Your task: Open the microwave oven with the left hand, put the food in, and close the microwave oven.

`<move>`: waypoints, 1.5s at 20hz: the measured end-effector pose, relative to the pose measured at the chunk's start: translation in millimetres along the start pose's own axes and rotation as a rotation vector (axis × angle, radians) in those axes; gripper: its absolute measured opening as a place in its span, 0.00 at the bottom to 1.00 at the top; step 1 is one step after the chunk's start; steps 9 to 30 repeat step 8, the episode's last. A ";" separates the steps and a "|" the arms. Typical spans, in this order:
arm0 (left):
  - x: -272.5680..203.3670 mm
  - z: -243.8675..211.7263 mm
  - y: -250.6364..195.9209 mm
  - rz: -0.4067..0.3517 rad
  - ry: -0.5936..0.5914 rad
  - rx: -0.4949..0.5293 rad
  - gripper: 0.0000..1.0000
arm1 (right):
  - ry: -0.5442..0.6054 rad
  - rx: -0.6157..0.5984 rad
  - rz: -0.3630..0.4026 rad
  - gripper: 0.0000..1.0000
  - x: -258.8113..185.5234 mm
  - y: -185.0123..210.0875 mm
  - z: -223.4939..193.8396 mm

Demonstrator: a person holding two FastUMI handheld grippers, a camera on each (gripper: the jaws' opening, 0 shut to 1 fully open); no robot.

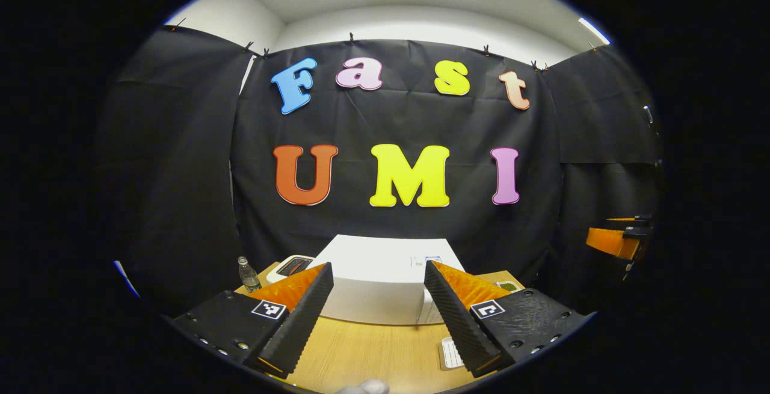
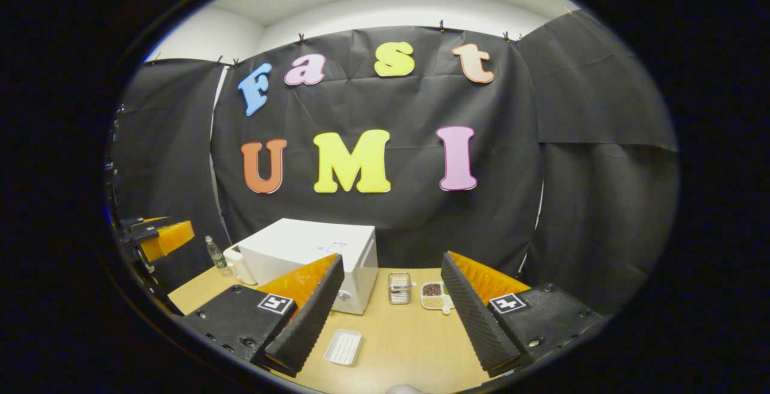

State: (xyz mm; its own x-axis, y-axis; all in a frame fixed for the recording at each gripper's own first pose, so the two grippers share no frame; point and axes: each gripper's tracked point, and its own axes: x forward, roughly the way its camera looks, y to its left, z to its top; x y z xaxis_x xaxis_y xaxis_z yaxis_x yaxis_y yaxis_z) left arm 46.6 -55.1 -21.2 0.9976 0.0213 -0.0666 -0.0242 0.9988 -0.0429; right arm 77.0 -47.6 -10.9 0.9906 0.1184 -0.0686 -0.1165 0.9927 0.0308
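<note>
the left gripper (image 1: 378,304) hangs above the near part of the wooden table (image 1: 373,352) with its two fingers spread wide and nothing between them. past the gap stands the white microwave oven (image 1: 385,280), seen from the left gripper view mostly as a top and a plain front wall; its door looks closed, though the fingers cover both lower corners. to its left a small clear bottle (image 1: 247,273) stands near the table edge, and a white appliance (image 1: 289,266) with a dark panel is half hidden behind the left finger. a white ridged tray (image 1: 450,353) is cut off by the right finger.

the right gripper (image 2: 391,298) is likewise open and empty, held over the table (image 2: 409,346) to the right of the microwave oven (image 2: 313,255), well apart from it. in the right gripper view the oven's knob side is partly covered by a finger. just right of the oven sit a small metal rack (image 2: 399,287) and a divided food dish (image 2: 434,296) holding dark and pale contents too small to make out. a white ridged tray (image 2: 343,346) lies nearer the camera. the other gripper shows at each view's far edge, clipped and blurred.
</note>
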 end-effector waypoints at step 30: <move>3.0 10.1 -1.9 -0.021 -0.025 0.004 0.95 | -0.034 -0.015 -0.021 0.96 -2.1 0.5 12.1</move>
